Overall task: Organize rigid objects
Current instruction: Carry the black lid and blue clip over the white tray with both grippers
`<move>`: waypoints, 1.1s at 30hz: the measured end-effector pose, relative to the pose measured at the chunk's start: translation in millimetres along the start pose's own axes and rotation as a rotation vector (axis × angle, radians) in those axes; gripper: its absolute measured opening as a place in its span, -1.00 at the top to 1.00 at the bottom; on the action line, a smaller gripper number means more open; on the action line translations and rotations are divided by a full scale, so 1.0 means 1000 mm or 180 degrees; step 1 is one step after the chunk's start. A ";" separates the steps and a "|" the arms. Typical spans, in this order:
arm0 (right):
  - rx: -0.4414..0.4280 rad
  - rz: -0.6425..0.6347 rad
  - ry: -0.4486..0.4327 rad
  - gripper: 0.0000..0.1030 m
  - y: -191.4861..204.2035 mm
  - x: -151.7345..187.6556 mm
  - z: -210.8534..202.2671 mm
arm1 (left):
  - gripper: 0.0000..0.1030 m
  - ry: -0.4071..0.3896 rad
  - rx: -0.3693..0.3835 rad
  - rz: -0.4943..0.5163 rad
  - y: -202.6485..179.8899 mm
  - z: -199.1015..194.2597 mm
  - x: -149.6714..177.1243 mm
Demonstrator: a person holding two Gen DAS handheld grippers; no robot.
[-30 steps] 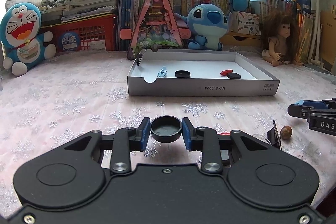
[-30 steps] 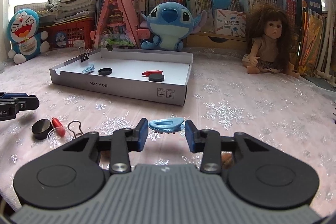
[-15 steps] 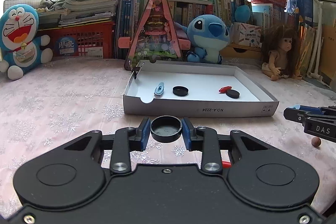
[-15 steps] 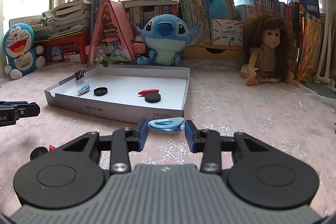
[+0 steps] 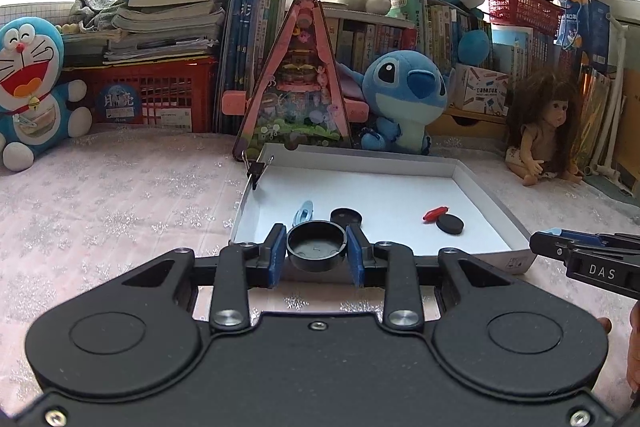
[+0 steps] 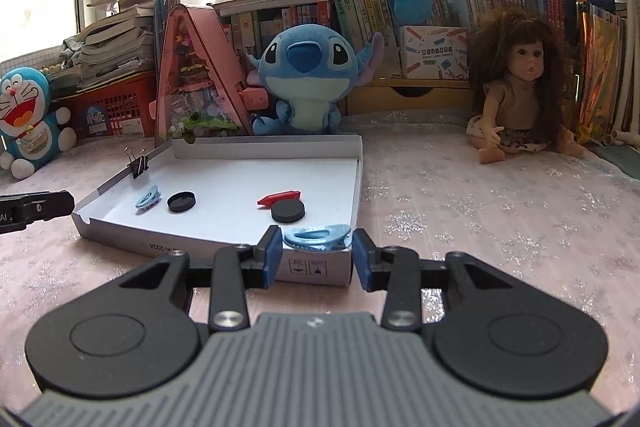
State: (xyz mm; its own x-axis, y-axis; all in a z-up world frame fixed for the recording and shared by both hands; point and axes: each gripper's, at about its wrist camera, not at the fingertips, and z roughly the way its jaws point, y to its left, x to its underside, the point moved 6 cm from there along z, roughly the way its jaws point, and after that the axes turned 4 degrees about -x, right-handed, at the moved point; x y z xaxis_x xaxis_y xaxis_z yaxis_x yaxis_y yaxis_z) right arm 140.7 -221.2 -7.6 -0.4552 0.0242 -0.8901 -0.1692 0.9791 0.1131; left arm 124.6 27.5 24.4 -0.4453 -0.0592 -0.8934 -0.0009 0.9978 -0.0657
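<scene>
My left gripper (image 5: 316,253) is shut on a black round cap (image 5: 316,245), held just above the near wall of the shallow white box (image 5: 400,163). Over the box's near right corner (image 6: 312,265), my right gripper (image 6: 317,253) is shut on a light blue clip (image 6: 316,237). Inside the box lie another blue clip (image 6: 148,197), two black discs (image 6: 181,202) (image 6: 288,213) and a red piece (image 6: 279,198). The right gripper's tip (image 5: 560,247) shows at the right edge of the left wrist view.
A black binder clip (image 6: 138,163) grips the box's left wall. Behind the box stand a pink triangular toy house (image 5: 296,83), a blue plush (image 6: 306,67), a doll (image 6: 516,83), a red crate (image 5: 156,95) and shelves of books. A pink snowflake cloth (image 6: 480,211) covers the table.
Both grippers have risen and moved forward to the box with the cap and the clip still held. The loose items on the cloth have dropped out of view.
</scene>
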 end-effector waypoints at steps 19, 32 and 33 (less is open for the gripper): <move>-0.0003 0.0333 0.0354 0.15 -0.020 -0.046 0.061 | 0.42 0.0418 -0.0079 -0.0107 0.017 0.095 -0.041; -0.0008 0.0766 0.0919 0.14 -0.025 -0.053 0.121 | 0.42 0.0741 -0.0083 -0.0017 0.009 0.145 -0.039; -0.0005 0.0746 0.0927 0.14 -0.023 -0.053 0.123 | 0.42 0.0756 -0.0084 -0.0024 0.008 0.147 -0.038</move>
State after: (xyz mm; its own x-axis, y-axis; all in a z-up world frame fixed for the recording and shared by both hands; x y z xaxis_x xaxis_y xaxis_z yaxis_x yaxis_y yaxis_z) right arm 276.1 -219.9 -16.9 -0.7113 0.1890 -0.6770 -0.0321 0.9534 0.2999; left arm 272.9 33.6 -7.8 -0.6433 -0.0613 -0.7631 -0.0269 0.9980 -0.0575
